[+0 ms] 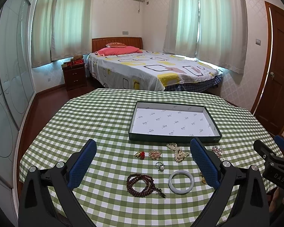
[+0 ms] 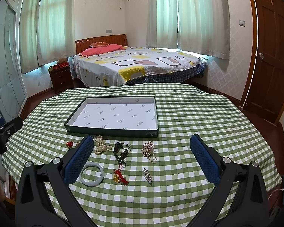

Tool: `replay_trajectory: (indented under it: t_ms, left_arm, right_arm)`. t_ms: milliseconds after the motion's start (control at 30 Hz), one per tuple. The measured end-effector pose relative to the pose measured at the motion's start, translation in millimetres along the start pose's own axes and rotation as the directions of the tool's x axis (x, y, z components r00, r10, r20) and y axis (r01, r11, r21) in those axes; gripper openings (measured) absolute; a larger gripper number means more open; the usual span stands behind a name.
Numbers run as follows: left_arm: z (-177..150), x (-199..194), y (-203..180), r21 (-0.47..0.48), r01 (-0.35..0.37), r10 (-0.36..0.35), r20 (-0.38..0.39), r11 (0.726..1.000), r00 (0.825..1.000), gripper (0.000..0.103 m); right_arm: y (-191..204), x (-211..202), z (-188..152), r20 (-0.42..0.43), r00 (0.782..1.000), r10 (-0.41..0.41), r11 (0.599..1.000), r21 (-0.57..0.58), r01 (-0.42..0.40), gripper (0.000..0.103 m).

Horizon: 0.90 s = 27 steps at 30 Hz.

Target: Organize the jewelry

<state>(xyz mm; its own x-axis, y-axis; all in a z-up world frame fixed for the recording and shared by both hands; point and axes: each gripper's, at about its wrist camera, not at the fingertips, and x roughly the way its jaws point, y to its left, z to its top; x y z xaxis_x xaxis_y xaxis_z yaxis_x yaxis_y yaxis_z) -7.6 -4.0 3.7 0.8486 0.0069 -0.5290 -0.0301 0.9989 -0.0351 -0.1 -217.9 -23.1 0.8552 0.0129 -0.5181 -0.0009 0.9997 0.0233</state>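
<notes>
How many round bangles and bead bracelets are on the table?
2. The pale jade bangle lies nearest, right of centre. The dark wooden bead bracelet lies to its left. A gripper finger could hide another.

tablecloth (image 1: 108,117): checked cloth | bangle (image 1: 181,182): glossy smooth | tray (image 1: 175,137): paper-lined
</notes>
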Motion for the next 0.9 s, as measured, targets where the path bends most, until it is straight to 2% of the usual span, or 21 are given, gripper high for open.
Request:
replay_trajectory:
  t_ms: [900]
  left_arm:
    - [-2.5, -0.6, 1.8, -0.009, -0.006, 0.006, -0.005, 1.0, 1.0, 0.096]
  right_arm:
    - [-1.0, -2.2, -2.5, 0.006, 1.0, -0.001, 1.0, 0.0, 0.001, 0.099]
